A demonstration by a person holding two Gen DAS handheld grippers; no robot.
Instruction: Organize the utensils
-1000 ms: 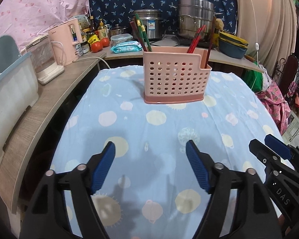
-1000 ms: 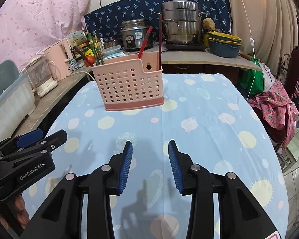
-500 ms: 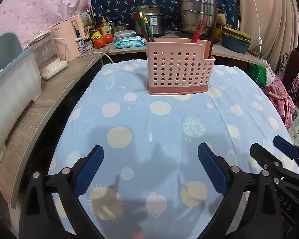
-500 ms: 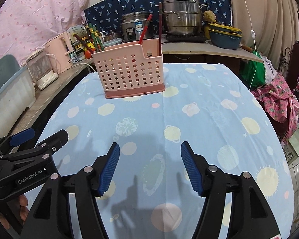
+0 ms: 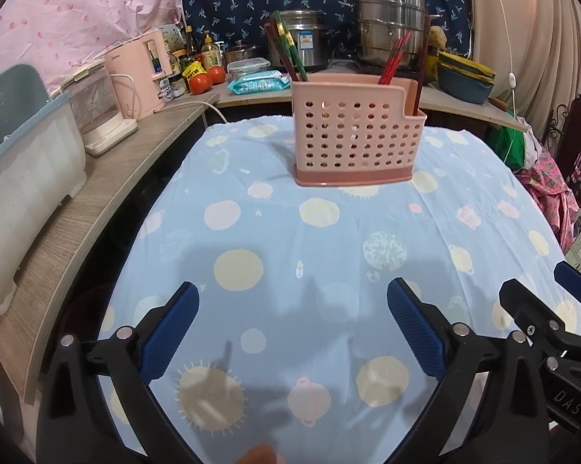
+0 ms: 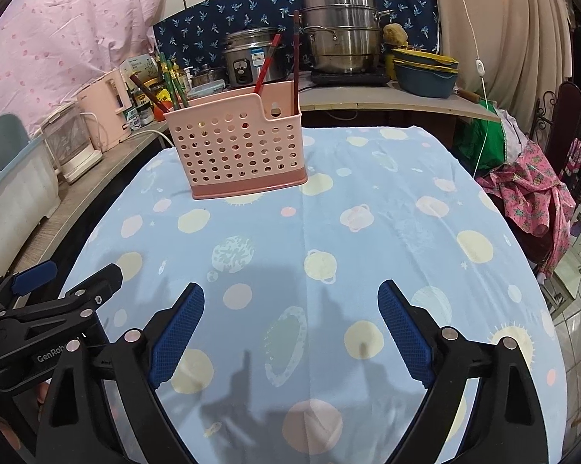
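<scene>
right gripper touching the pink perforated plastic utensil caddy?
Apart. The right wrist view shows the right gripper with jaws opening and nothing between them, and a wide stretch of blue patterned tablecloth between it and the pink perforated plastic utensil caddy.

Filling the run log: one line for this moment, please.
left gripper: open, empty | right gripper: opening, empty | pink caddy: upright, chopsticks inside
</scene>
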